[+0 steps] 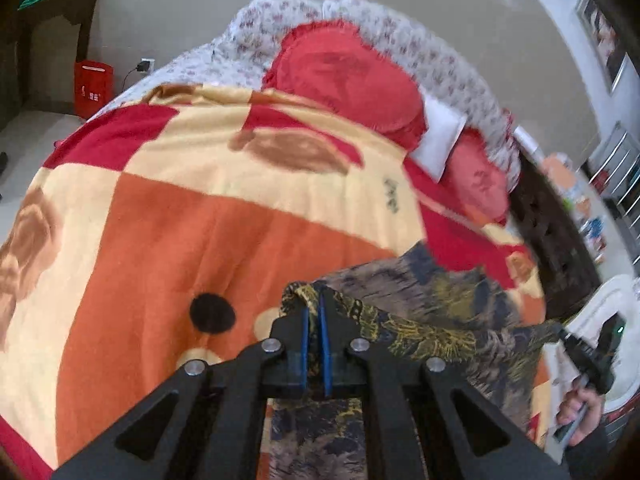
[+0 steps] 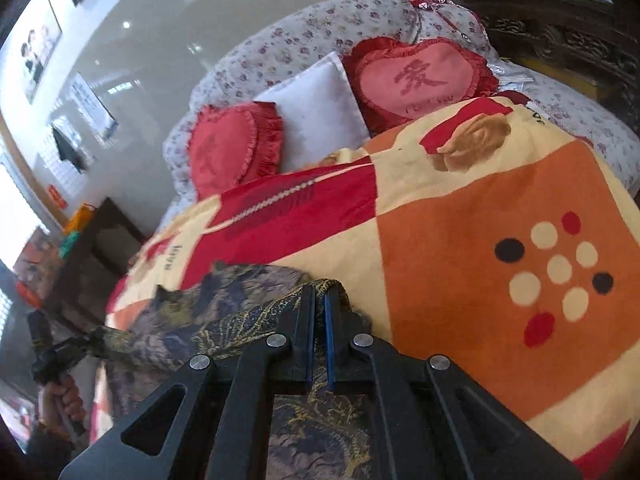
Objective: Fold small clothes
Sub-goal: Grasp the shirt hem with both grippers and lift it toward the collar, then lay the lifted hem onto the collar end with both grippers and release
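Gripping opposite ends of a dark patterned garment [image 1: 432, 320], the left gripper [image 1: 314, 300] and right gripper [image 2: 320, 296] each pinch its edge between closed fingers, holding it, apparently lifted, above an orange, red and cream blanket [image 2: 460, 220]. Farther back, heart-shaped red cushions [image 2: 416, 76] flank a white pillow [image 2: 320, 100] on the bed.

Garment [image 1: 432, 320] lies on blanket [image 1: 200, 220], near edge of bed. Left gripper [image 1: 314, 308] at its left corner, right gripper [image 2: 318, 304] at right. Pillows [image 2: 316, 112] far, behind the blanket, cabinet [image 1: 52, 48] far left.
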{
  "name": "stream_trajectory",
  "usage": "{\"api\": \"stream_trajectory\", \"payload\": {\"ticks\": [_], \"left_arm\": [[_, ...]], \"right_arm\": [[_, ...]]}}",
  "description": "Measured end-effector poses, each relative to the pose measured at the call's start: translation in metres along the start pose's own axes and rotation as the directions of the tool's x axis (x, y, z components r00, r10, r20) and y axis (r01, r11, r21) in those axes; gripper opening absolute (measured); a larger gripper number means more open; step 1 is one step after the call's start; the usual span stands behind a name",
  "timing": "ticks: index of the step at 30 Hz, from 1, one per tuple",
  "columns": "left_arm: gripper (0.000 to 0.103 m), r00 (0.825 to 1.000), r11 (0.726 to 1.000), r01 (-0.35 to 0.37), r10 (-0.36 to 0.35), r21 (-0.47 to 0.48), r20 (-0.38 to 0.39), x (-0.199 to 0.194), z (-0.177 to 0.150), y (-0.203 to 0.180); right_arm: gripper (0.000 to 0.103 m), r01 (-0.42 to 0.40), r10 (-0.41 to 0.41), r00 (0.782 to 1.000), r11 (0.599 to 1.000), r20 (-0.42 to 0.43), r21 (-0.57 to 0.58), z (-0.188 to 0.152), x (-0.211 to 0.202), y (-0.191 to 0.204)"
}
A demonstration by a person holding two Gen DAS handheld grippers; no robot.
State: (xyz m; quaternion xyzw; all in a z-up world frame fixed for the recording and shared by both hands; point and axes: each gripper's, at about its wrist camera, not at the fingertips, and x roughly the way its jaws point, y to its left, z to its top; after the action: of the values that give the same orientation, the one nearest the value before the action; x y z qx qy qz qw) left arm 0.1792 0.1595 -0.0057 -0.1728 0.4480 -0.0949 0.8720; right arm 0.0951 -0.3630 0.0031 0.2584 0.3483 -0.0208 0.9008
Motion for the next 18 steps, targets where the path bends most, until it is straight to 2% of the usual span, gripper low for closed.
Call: {"api": "stream_trajectory", "payload": {"ticks": [1, 3, 4, 5, 6, 8, 10, 12, 13, 14, 16, 18], "left_arm": [[0.013, 0.999, 1.0, -0.002, 0.002, 0.006, -0.033, 0.006, 0.0, 0.002], [0.036, 0.997, 0.999, -0.04, 0.041, 0.019, -0.064, 0.009, -0.003, 0.007], [0.06, 0.996, 0.997, -0.068, 0.069, 0.029, -0.048, 0.006, -0.006, 0.01], [0.071, 0.996, 0.995, -0.09, 0.091, 0.043, -0.008, -0.003, -0.009, 0.015], [0.072, 0.995, 0.994, -0.096, 0.095, 0.044, 0.017, -0.012, -0.013, 0.019], [0.071, 0.99, 0.993, -0.118, 0.118, 0.002, 0.072, -0.031, -0.021, 0.031], [0.069, 0.986, 0.994, -0.106, 0.104, 0.013, 0.131, -0.046, -0.034, 0.023], [0.045, 0.989, 0.993, -0.066, 0.051, 0.099, 0.141, -0.048, -0.049, -0.005], [0.025, 0.993, 0.987, -0.036, 0.018, 0.155, 0.118, -0.042, -0.059, -0.024], [0.016, 0.998, 0.975, -0.022, 0.007, 0.223, 0.069, -0.03, -0.072, -0.048], [0.012, 0.999, 0.948, -0.041, 0.047, 0.315, -0.012, -0.002, -0.089, -0.079], [0.012, 0.984, 0.916, -0.098, 0.146, 0.388, -0.097, 0.036, -0.1, -0.1]], "right_arm": [[0.015, -0.02, 0.02, 1.0, 1.0, -0.017, 0.003, 0.0, 0.005, -0.002], [0.017, -0.033, 0.033, 0.999, 0.999, -0.039, 0.003, -0.001, 0.008, -0.003], [0.017, -0.045, 0.045, 0.998, 0.999, -0.041, 0.001, -0.003, 0.005, -0.004], [0.019, -0.06, 0.059, 0.998, 0.998, -0.035, -0.004, -0.005, 0.001, -0.004], [0.019, -0.065, 0.065, 0.998, 0.998, -0.018, -0.016, -0.008, -0.008, -0.004], [0.02, -0.033, 0.037, 0.998, 0.997, 0.041, -0.074, -0.015, -0.029, 0.0], [0.021, -0.019, 0.027, 0.997, 0.993, 0.071, -0.12, -0.023, -0.044, 0.004], [0.021, -0.022, 0.035, 0.997, 0.986, 0.073, -0.167, -0.031, -0.049, 0.014], [0.021, -0.039, 0.05, 0.997, 0.981, 0.054, -0.188, -0.033, -0.045, 0.022], [0.021, -0.048, 0.052, 0.999, 0.973, 0.01, -0.224, -0.037, -0.035, 0.035], [0.021, -0.056, 0.039, 0.998, 0.948, -0.058, -0.312, -0.045, -0.014, 0.064], [0.021, -0.019, -0.045, 0.987, 0.92, -0.154, -0.391, -0.054, 0.018, 0.09]]}}
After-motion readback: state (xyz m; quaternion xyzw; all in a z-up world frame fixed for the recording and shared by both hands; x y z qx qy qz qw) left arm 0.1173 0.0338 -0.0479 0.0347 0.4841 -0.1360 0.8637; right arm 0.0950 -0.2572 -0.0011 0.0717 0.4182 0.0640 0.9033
